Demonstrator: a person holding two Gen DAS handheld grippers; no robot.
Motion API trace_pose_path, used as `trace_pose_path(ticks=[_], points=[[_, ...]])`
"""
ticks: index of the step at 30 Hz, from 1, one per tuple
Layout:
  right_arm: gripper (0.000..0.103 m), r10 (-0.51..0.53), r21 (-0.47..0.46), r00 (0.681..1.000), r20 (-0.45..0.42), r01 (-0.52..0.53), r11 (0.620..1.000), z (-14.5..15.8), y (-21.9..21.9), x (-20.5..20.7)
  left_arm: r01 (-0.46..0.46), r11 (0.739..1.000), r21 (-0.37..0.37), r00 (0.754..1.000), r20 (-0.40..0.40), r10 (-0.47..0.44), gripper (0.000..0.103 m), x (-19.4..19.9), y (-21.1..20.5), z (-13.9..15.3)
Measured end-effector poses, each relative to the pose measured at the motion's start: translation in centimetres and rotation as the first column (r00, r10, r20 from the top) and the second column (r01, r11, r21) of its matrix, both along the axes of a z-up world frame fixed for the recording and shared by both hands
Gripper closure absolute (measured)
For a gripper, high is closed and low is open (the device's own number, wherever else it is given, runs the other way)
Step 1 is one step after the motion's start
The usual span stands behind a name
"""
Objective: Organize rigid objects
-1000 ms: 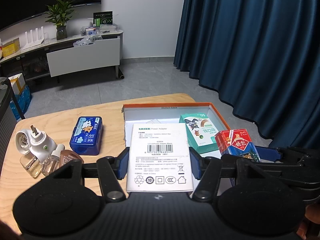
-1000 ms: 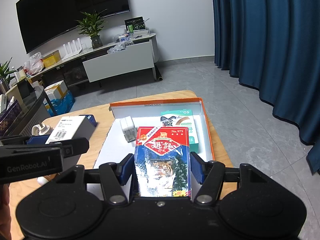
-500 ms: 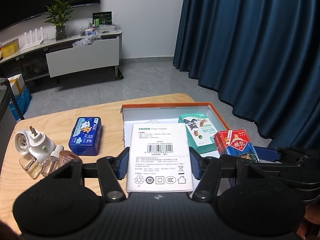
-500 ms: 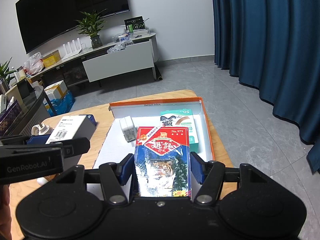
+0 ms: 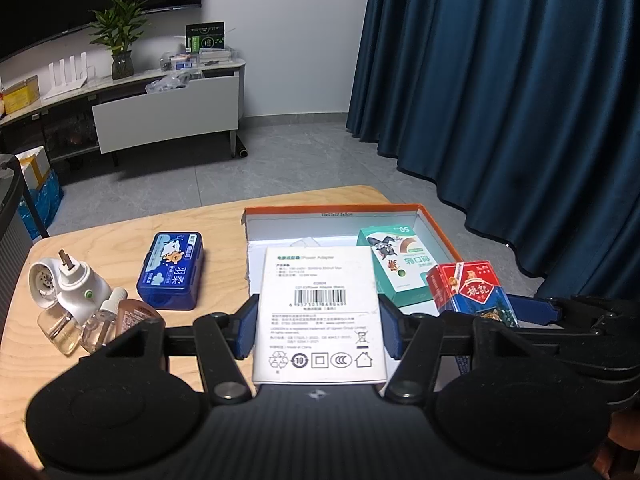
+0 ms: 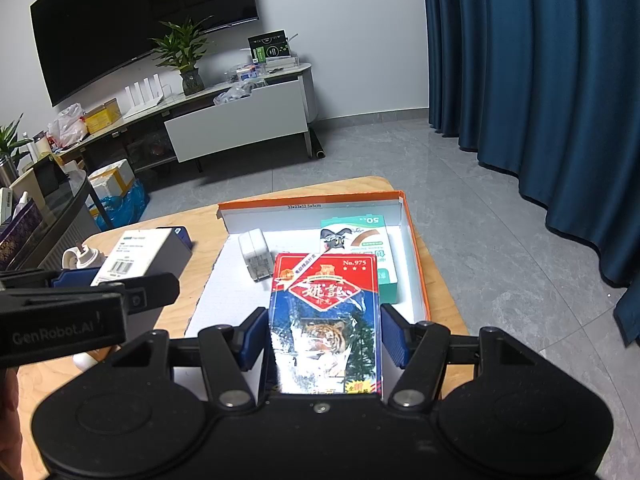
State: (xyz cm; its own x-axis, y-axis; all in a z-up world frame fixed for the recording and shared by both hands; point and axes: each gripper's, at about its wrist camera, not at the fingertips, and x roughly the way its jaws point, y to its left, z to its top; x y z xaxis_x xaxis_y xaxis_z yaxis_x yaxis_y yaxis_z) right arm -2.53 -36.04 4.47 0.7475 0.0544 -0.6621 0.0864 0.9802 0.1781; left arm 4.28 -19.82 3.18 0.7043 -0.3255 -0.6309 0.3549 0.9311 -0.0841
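A white cardboard adapter box [image 5: 320, 304] and a red-and-blue tiger-print card box [image 6: 326, 320] are held above the orange-rimmed tray [image 6: 416, 248]

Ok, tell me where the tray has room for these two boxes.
Bare white floor of the orange tray lies left of and in front of the white charger, toward the near left corner. The right side is crowded: the green box sits against the right wall, with only a narrow strip between it and the charger.
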Motion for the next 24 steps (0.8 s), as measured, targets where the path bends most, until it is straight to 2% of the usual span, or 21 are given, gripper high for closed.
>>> trace_pose_path(ticks=[17, 24], points=[[0.031, 0.001, -0.001, 1.000, -0.006, -0.001, 1.000, -0.2, -0.1, 0.2, 0.000, 1.000, 0.002, 1.000, -0.006, 0.000, 0.043, 0.0, 0.0, -0.2], [0.031, 0.000, 0.000, 1.000, -0.020, 0.000, 1.000, -1.2, 0.1, -0.1, -0.001, 1.000, 0.001, 1.000, -0.013, 0.001, 0.043, 0.0, -0.1, -0.5]])
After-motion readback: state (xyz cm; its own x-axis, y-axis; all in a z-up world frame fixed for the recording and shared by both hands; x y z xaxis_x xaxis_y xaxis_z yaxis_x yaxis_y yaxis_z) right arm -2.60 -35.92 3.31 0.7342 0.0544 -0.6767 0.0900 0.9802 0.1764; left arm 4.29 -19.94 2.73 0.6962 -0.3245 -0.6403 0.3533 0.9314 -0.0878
